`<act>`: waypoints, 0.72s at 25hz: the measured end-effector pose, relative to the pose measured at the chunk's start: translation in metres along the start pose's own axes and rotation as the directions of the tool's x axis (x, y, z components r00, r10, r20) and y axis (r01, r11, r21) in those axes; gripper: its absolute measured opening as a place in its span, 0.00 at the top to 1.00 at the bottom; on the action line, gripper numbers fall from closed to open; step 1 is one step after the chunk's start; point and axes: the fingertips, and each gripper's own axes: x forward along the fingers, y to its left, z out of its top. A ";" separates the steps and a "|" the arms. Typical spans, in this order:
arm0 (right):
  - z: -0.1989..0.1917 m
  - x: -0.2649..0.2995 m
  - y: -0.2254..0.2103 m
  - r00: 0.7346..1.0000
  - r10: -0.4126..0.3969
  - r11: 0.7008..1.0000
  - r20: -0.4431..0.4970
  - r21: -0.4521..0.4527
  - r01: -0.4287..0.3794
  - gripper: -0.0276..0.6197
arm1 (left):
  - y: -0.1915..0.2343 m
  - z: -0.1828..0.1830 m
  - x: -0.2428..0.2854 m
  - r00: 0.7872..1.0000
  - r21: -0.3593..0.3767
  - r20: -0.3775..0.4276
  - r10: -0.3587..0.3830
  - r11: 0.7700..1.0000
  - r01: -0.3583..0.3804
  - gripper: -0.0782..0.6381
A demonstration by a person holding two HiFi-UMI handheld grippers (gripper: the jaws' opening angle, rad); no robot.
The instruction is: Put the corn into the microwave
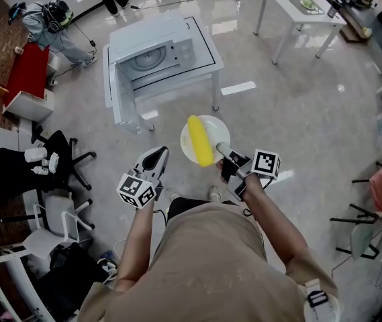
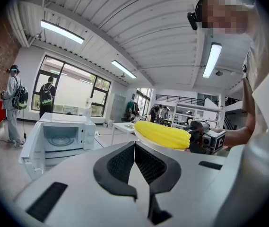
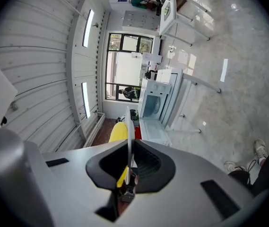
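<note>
On the glossy grey floor [image 1: 298, 113] of an open room: microwave [image 1: 154, 56] stood door-open on a white table [image 1: 204, 45].
Right gripper [image 1: 223, 150] clamped the rim of a plate [image 1: 221, 127] carrying the corn [image 1: 200, 140], well apart from the microwave. Left gripper [image 1: 158, 155] was closed and empty. Right gripper view showed the plate edge-on, corn mostly hidden.
</note>
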 end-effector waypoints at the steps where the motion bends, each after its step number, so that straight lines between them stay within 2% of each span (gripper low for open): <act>1: 0.002 -0.004 0.000 1.000 0.000 1.000 -0.001 -0.005 0.000 0.92 | -0.004 -0.001 0.002 1.000 -0.002 0.000 0.000 1.000 0.000 0.88; 5: 0.012 -0.014 -0.003 1.000 0.002 0.999 -0.001 -0.040 -0.002 0.92 | -0.014 -0.005 0.007 1.000 -0.008 -0.007 0.002 1.000 -0.002 0.88; 9: 0.021 -0.010 -0.008 1.000 -0.001 1.000 0.008 -0.026 0.001 0.92 | -0.006 -0.003 0.010 1.000 -0.008 -0.008 0.009 1.000 -0.010 0.88; 18: 0.052 0.047 0.003 1.000 0.027 0.998 -0.004 -0.058 -0.028 0.92 | 0.054 0.016 0.040 1.000 -0.018 0.006 0.005 1.000 -0.005 0.88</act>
